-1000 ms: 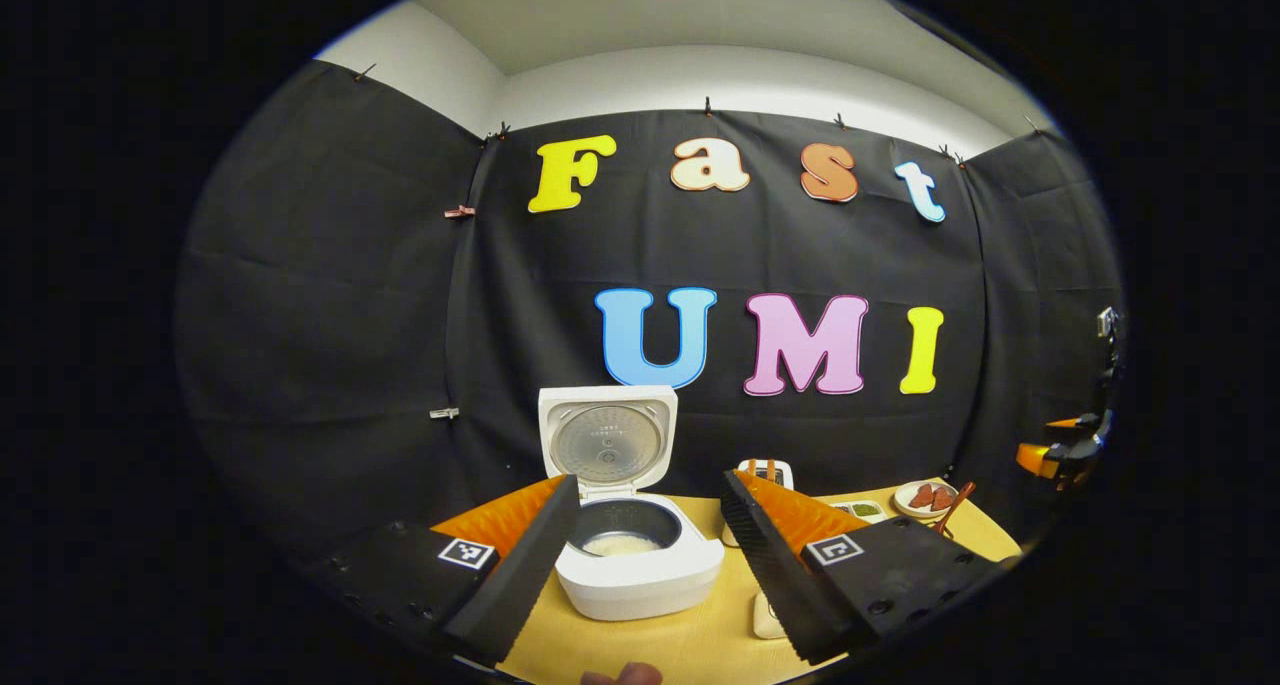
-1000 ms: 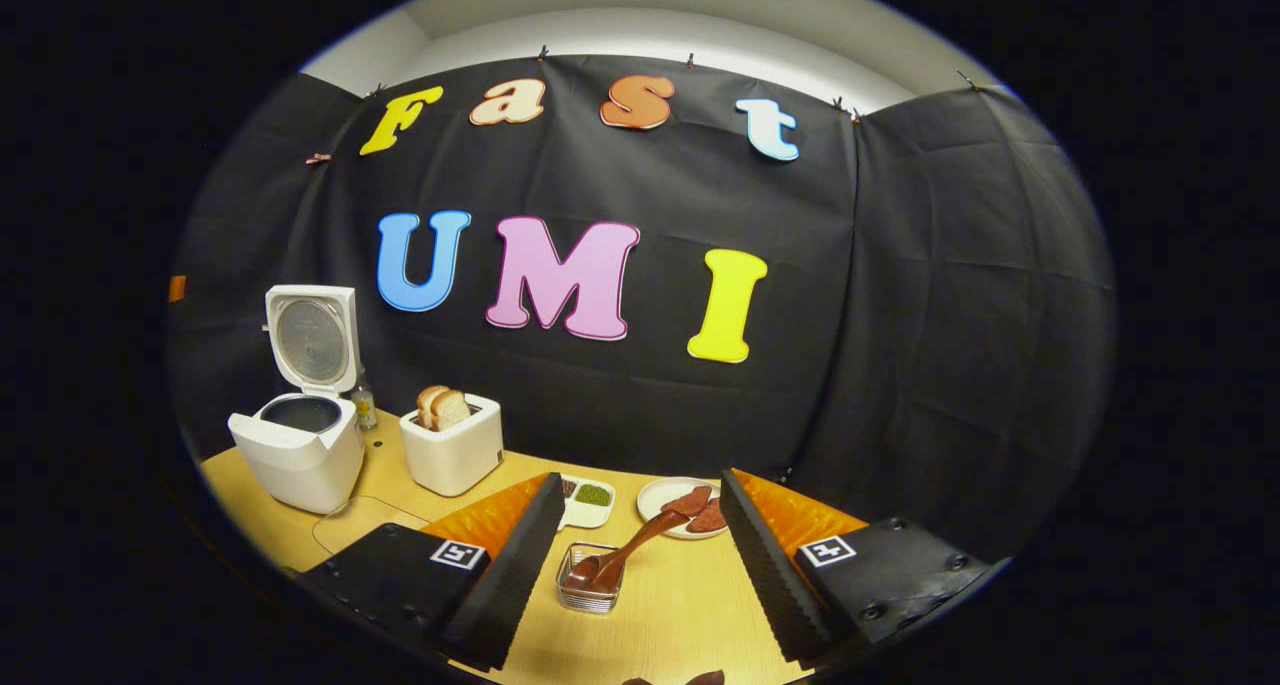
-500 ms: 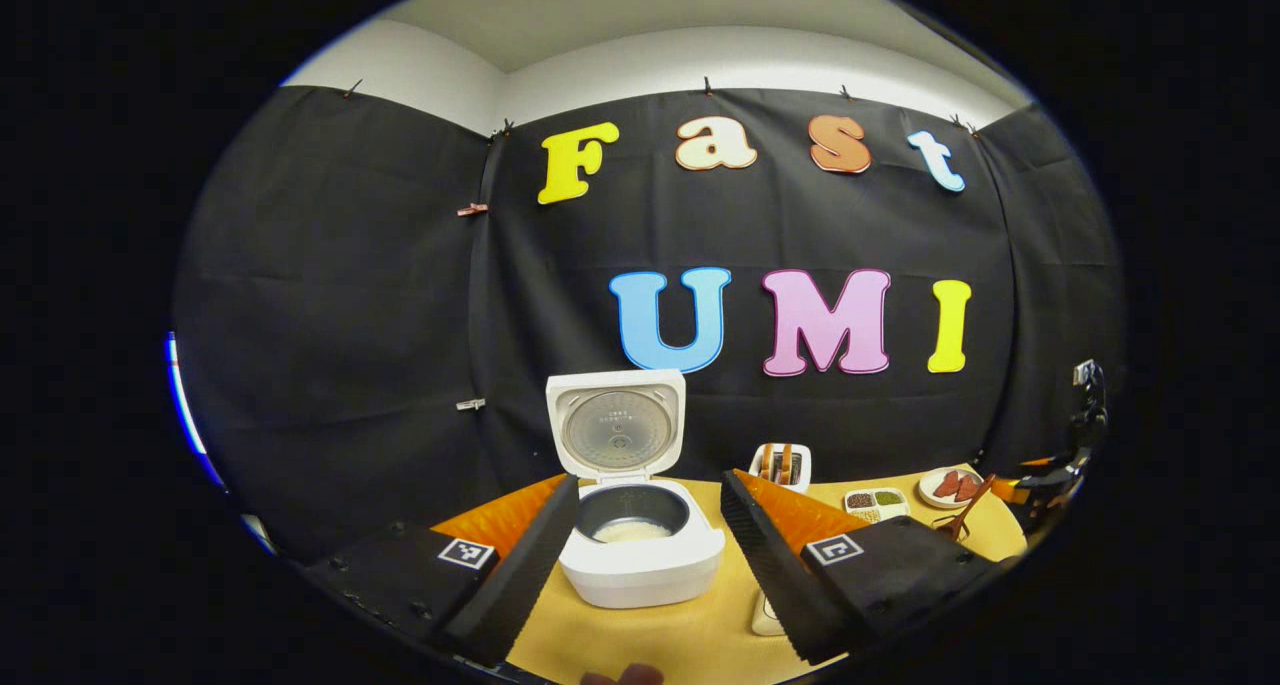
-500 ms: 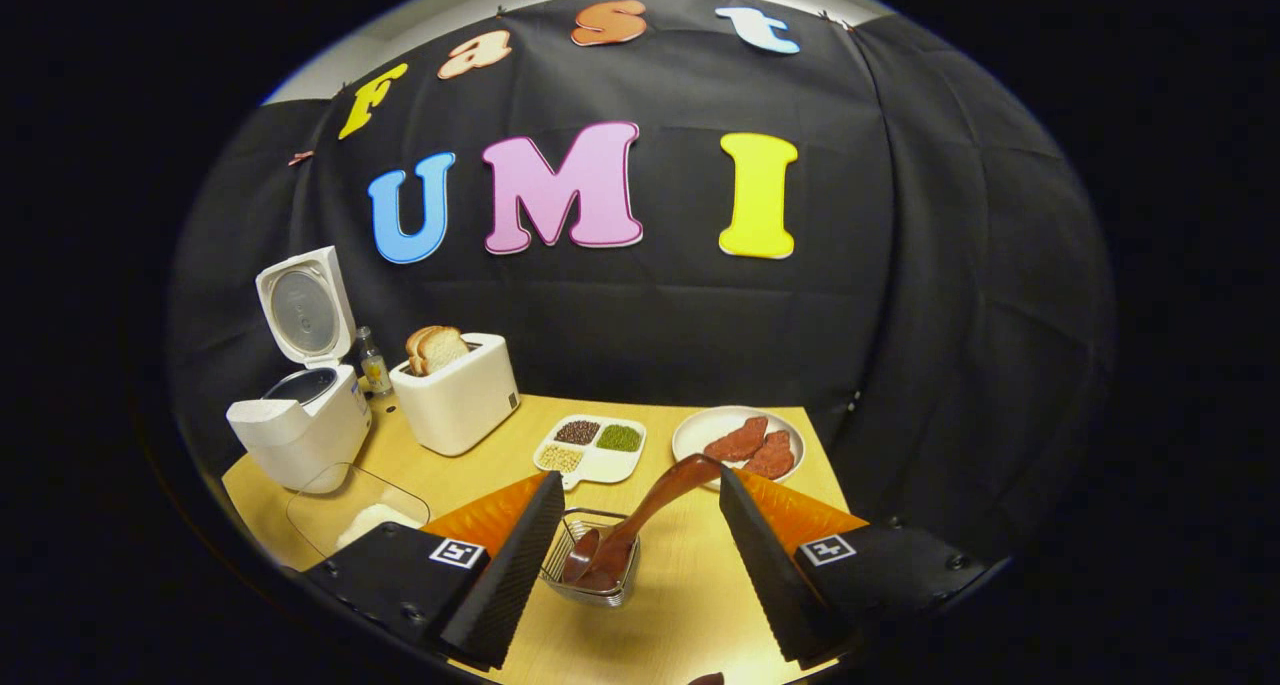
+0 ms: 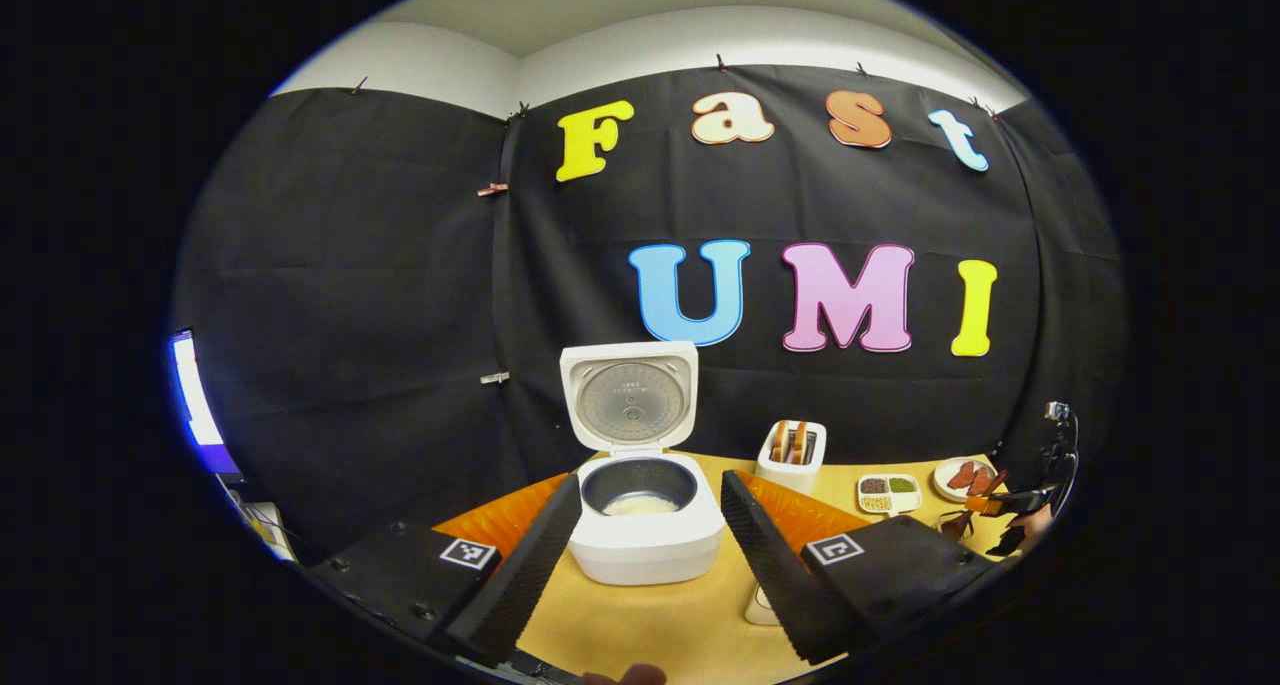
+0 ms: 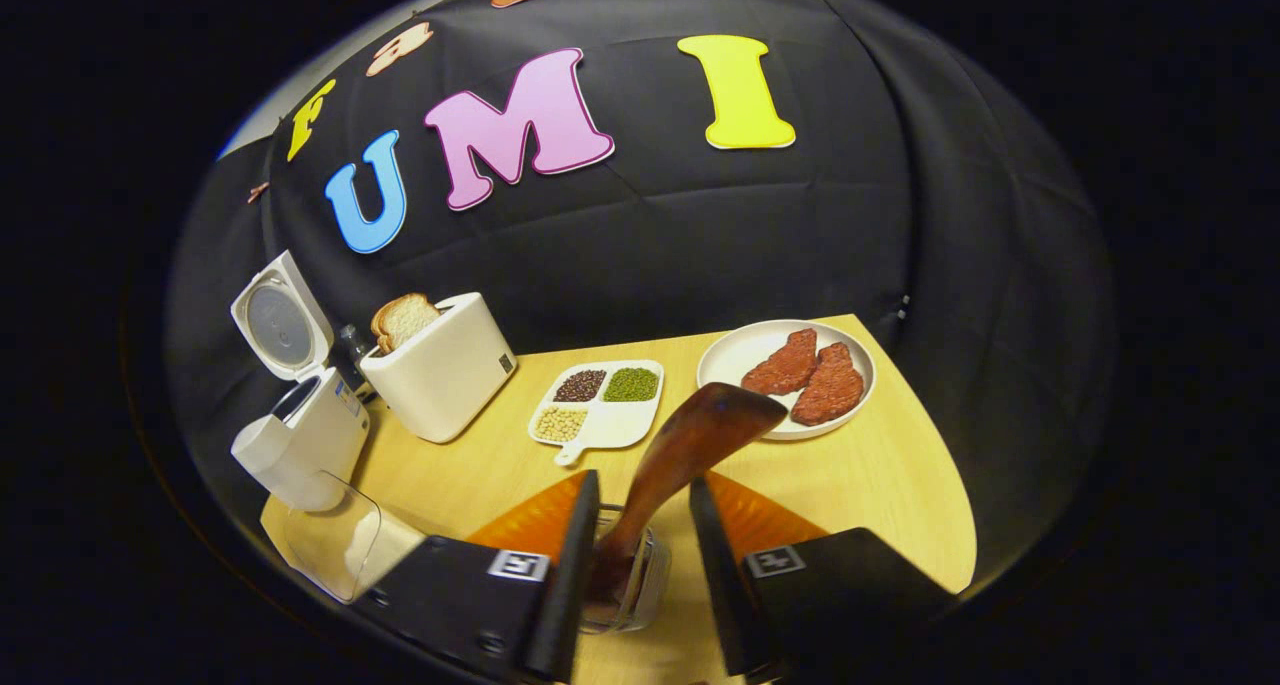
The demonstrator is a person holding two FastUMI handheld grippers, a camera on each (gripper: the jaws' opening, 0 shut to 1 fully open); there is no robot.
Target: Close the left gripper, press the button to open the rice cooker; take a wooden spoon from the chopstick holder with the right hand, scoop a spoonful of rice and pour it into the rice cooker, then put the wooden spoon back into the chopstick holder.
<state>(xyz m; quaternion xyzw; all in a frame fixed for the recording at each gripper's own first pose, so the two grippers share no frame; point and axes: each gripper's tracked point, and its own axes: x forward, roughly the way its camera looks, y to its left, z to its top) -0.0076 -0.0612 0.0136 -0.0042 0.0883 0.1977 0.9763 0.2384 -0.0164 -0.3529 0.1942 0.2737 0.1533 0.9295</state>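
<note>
Both right claw (image 6: 640,565) fingers astride wooden spoon (image 6: 680,455)

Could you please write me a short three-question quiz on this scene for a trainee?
1. True or false: the rice cooker has its lid shut.
2. The wooden spoon stands in: A) the toaster, B) the chopstick holder, C) the plate.
3. How many filled sections does the divided dish show?

Key: 1 false, the lid stands up. 2 B. 3 three.
</note>
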